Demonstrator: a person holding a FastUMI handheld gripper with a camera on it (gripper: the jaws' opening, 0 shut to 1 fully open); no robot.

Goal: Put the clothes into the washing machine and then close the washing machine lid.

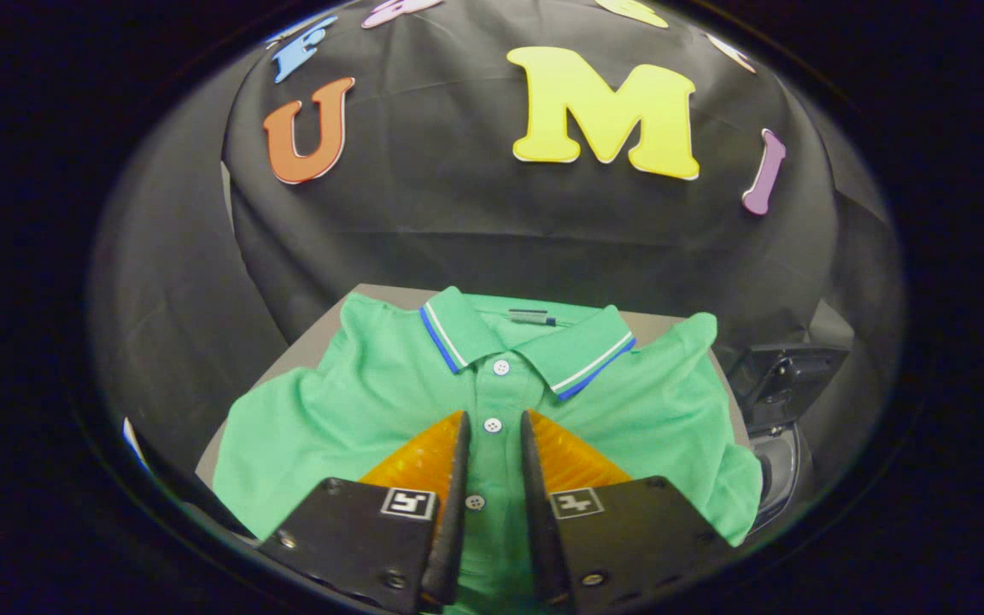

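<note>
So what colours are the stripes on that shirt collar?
White and blue, edging the green polo shirt's collar, seen in the gripper view.

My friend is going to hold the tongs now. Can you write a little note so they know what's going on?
Tongs: fingers a narrow gap apart over the shirt's button strip; grip unclear.
Shirt: spread flat on the table, collar away from the tongs.
Washer: a dark machine, probably it, sits right of the shirt; lid state hard to tell.
Done: nothing yet.
Left: grab the shirt, put it in the washer, close the lid.
</note>
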